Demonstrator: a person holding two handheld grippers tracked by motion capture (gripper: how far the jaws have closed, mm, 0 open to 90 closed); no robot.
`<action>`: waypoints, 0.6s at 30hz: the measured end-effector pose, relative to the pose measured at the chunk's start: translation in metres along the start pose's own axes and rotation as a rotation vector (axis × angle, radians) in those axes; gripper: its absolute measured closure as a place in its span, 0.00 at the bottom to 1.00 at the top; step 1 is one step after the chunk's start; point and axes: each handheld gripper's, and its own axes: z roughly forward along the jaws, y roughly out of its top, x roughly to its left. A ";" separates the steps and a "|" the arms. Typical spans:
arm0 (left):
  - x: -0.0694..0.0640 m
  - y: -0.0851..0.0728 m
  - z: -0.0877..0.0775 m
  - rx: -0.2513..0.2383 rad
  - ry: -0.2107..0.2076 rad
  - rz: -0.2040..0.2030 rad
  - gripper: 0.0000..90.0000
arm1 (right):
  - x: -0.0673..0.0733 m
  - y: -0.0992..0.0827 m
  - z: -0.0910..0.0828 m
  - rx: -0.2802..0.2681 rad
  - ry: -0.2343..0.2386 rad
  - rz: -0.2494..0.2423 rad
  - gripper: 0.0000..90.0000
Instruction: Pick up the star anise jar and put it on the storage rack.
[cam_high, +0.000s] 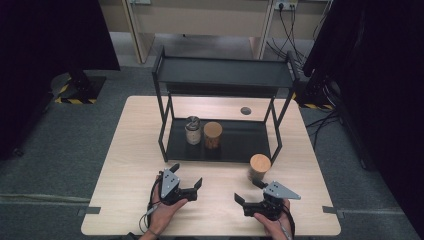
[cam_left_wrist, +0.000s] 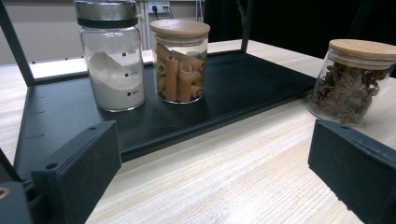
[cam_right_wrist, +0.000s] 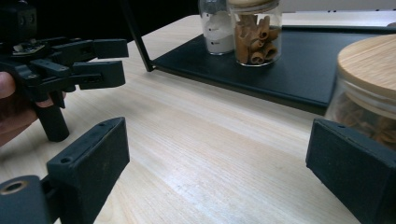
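Three glass jars are in view. One with a metal lid and white powder (cam_high: 192, 130) (cam_left_wrist: 112, 65) and one with a wooden lid and brown rolled sticks (cam_high: 212, 135) (cam_left_wrist: 180, 63) stand side by side on the black rack's lower tray (cam_high: 240, 145). A third, wooden-lidded jar of star anise (cam_high: 259, 166) (cam_left_wrist: 350, 84) (cam_right_wrist: 369, 88) stands on the table in front of the rack. My left gripper (cam_high: 187, 175) (cam_left_wrist: 210, 154) rests open at the near middle, aimed at the rack. My right gripper (cam_high: 248, 191) (cam_right_wrist: 217, 149) is open just short of the star anise jar, and nothing is between its jaws.
The black two-level rack has an upper shelf (cam_high: 225, 72) over the tray and thin corner posts. A round cable hole (cam_high: 245, 110) sits in the wooden table (cam_high: 130, 150) behind the rack. The right gripper view shows the left gripper (cam_right_wrist: 114, 60) at its left.
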 end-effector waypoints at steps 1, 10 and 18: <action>0.000 0.000 0.000 0.000 0.000 0.000 0.02 | 0.000 0.000 -0.001 -0.001 -0.003 0.002 0.07; 0.000 0.000 0.000 0.000 0.000 0.001 0.02 | -0.003 -0.001 -0.007 -0.012 -0.029 0.015 0.07; 0.000 0.000 0.000 0.000 0.000 0.000 0.02 | -0.004 -0.002 -0.012 -0.019 -0.058 0.018 0.07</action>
